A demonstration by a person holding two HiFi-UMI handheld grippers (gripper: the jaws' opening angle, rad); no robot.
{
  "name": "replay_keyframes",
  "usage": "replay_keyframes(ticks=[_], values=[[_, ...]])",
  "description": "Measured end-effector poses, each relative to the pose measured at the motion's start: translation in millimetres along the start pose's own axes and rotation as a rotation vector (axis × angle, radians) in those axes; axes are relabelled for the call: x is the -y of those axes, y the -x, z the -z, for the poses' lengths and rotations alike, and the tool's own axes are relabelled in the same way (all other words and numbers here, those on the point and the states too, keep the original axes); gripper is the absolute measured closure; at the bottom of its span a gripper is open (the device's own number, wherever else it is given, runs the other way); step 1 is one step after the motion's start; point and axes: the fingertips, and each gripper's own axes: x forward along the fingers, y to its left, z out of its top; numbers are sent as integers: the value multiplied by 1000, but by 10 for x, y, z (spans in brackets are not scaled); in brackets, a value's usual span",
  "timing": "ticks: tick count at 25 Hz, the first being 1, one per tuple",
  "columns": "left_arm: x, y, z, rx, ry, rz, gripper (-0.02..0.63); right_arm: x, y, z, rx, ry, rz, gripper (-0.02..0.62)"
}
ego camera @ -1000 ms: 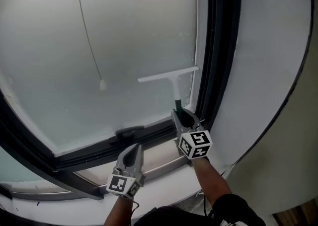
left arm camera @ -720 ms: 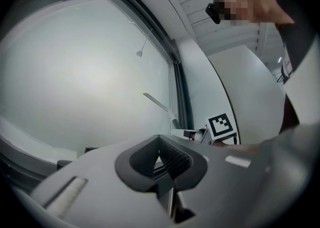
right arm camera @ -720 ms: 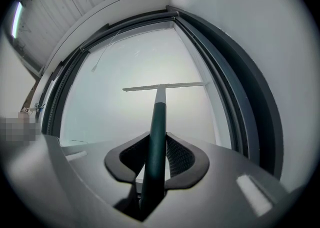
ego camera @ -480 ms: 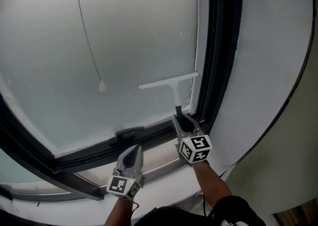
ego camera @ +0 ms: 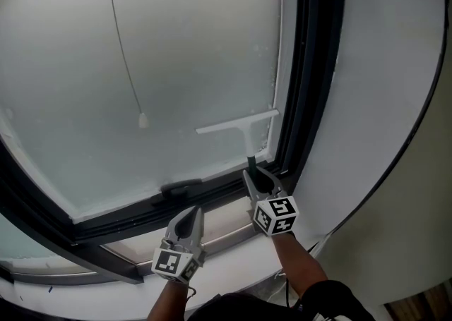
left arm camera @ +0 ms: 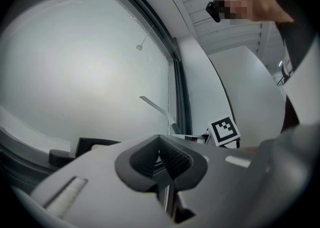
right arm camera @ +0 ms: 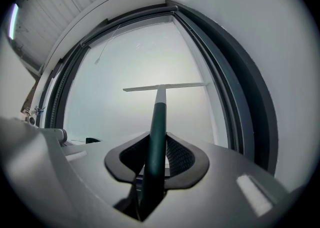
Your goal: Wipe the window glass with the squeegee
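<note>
Window glass, squeegee in right hand-held gripper

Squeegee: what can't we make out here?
Whether the squeegee blade touches the glass: too thin in head view, and the right gripper view looks along the handle.
Handle's end: hidden inside the right gripper, both views.
Cord top: cut off by the head view's upper edge.

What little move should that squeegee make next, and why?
Probably a short pull straight down to the lower window frame: the right gripper is shut on the squeegee by its green handle, the blade lies across the glass, and a strip of glass lies below it.
</note>
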Motion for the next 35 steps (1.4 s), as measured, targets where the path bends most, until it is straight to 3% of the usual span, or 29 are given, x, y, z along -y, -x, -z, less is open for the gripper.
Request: replay_keyframes(ticks=[35], values=[[73, 41, 245, -61, 16, 3, 607, 44, 163, 634, -119, -15, 23, 503]])
